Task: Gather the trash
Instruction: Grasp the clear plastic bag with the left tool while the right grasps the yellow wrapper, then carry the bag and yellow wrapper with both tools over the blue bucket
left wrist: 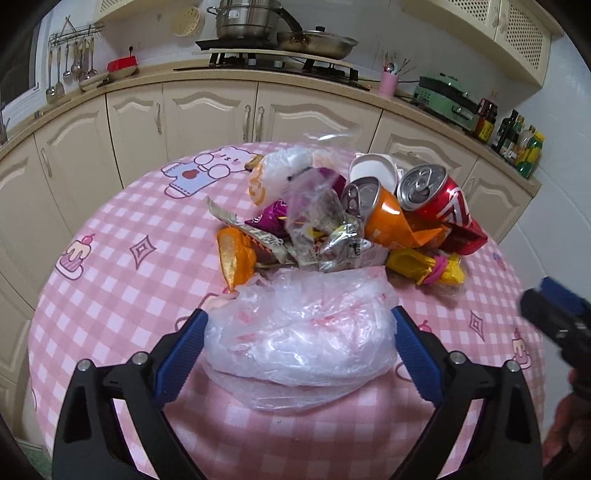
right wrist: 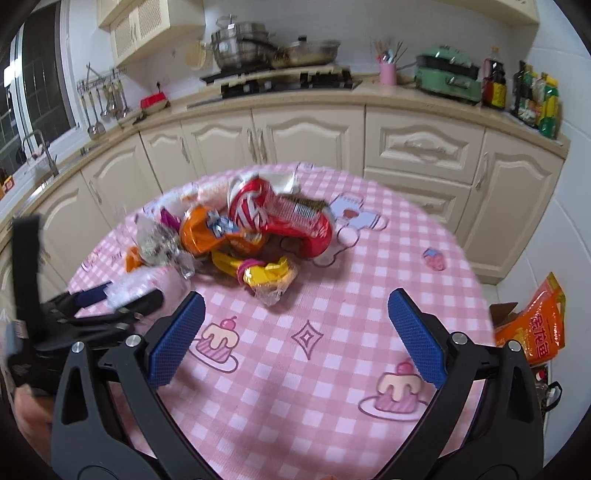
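Your left gripper sits low at the bottom centre of its view, jaws spread wide with a crumpled clear plastic bag lying between the blue pads; whether the pads press the bag or only flank it, you cannot tell. Your right gripper hangs over the tablecloth in the lower half of its view, jaws wide and holding nothing, bare pink check between them. The trash pile sits above frame centre on the round table: a dented red can, a crushed orange can, a yellow wrapper with a pink band, silver foil wrappers, a purple wrapper, an orange wrapper, a white paper cup at the back. The bag touches the pile's near edge. Open cloth lies to the left and lower right of the pile; the table rim curves close at lower left and right. In the right wrist view, your left gripper shows blurred at the left edge, near the pile. Beyond the table: cream cabinets, a stove with a steel pot and pan, a pink utensil cup, a green appliance, bottles at upper right, an orange package at the right edge.
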A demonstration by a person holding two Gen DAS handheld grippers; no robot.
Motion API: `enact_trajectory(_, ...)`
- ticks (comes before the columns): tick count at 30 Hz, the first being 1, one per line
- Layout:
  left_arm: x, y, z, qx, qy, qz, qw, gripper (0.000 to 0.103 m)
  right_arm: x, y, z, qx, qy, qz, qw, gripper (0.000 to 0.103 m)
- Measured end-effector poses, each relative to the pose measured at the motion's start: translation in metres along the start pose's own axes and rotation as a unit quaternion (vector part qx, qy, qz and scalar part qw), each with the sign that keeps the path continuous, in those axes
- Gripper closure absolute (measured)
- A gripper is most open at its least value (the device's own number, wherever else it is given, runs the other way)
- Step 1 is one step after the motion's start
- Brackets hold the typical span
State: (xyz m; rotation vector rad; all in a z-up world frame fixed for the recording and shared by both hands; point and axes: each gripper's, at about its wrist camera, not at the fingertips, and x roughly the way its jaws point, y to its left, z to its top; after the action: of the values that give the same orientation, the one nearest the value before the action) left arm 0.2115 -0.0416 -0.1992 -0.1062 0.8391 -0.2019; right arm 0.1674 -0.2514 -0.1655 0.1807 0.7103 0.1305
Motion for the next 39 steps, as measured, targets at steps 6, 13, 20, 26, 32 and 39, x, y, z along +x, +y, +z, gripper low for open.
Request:
enact_trajectory(6, -0.006, 0.009, -0.004, -0.010, -0.006, -0.021, 0.9997, 0.010, 0.047, 0.011, 0.003, -0.028, 0.047, 0.008, 0.998, 0.006)
enact_trajectory(13, -0.017, 0.015, -0.012, -0.009, -0.016, -0.016, 0.9997, 0.010, 0.078, 0.006, 0.007, -0.048, 0.087, 0.013, 0.995, 0.030)
enact_trajectory(20, -0.030, 0.023, -0.019, -0.015, -0.022, -0.015, 0.9995, 0.010, 0.069, 0.006, 0.004, -0.043, 0.079, 0.034, 0.995, 0.053)
enact_trajectory(26, -0.040, 0.027, -0.028, -0.010, -0.029, -0.017, 0.9994, 0.012, 0.037, -0.005, -0.011, -0.019, 0.054, 0.052, 0.997, 0.054)
enact_trajectory(32, -0.050, 0.020, -0.037, 0.004, -0.035, -0.021, 0.9991, 0.014, -0.003, -0.024, -0.025, 0.011, 0.028, 0.060, 0.998, 0.054)
enact_trajectory(39, -0.065, 0.006, -0.044, 0.013, -0.047, -0.026, 0.9985, 0.016, -0.033, -0.035, -0.030, 0.022, 0.007, 0.068, 0.997, 0.054)
